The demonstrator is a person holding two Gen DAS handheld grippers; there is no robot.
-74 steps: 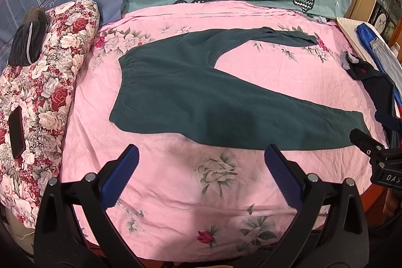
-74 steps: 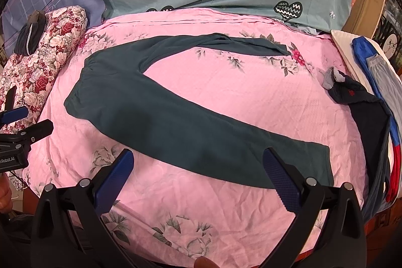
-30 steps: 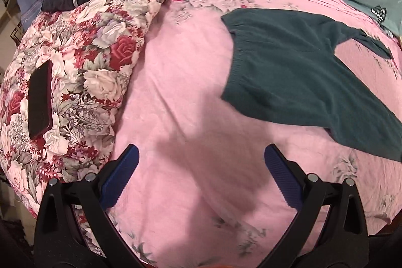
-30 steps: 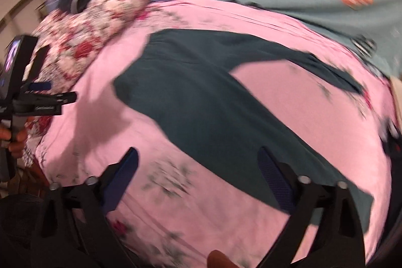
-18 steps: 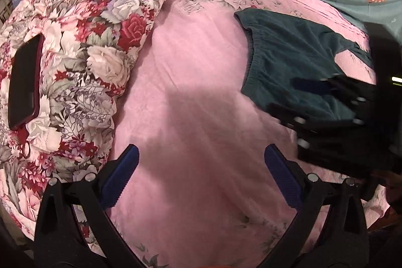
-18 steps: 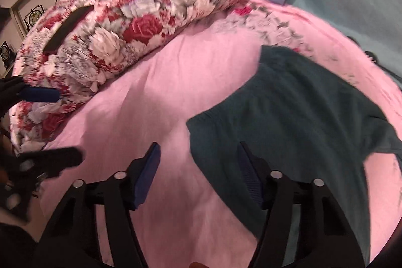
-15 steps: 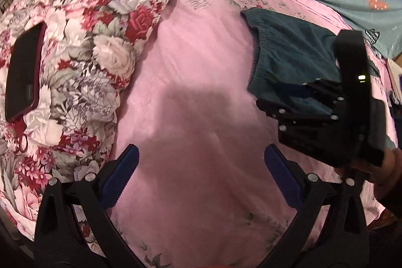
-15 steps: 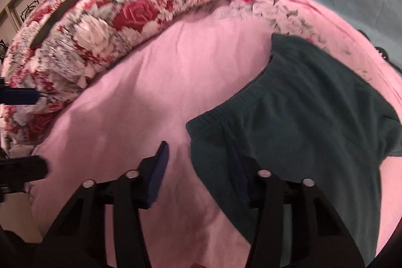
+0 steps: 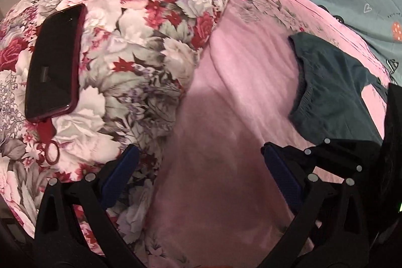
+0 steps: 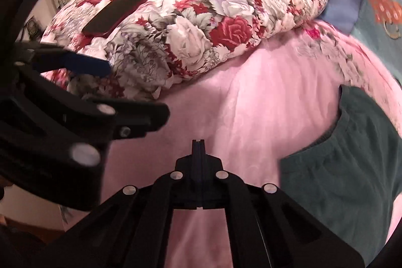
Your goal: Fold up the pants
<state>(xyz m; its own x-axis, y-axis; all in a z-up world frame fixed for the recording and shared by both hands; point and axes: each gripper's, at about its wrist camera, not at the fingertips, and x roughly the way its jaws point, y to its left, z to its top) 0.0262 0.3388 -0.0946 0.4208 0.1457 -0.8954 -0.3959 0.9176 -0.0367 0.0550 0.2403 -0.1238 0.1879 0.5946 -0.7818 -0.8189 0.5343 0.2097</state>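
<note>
Your pants (image 10: 349,167) lie flat on the pink bed (image 9: 226,117), soft and limp; pinch the ribbed waistband corner; left claw (image 9: 198,172) gapes empty, right claw (image 10: 198,146) is closed on nothing.

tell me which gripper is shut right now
The right gripper: its blue pads meet with nothing between them. The left gripper stands wide open.

warm indoor light, moderately dim. broad soft shadow across the pink bedsheet (image 9: 226,167) near the lens. strong fisheye bending and black vignette at all corners. left gripper (image 10: 88,97) motion-blurred in the right wrist view; floral quilt (image 9: 138,29) evenly lit, fairly sharp.
</note>
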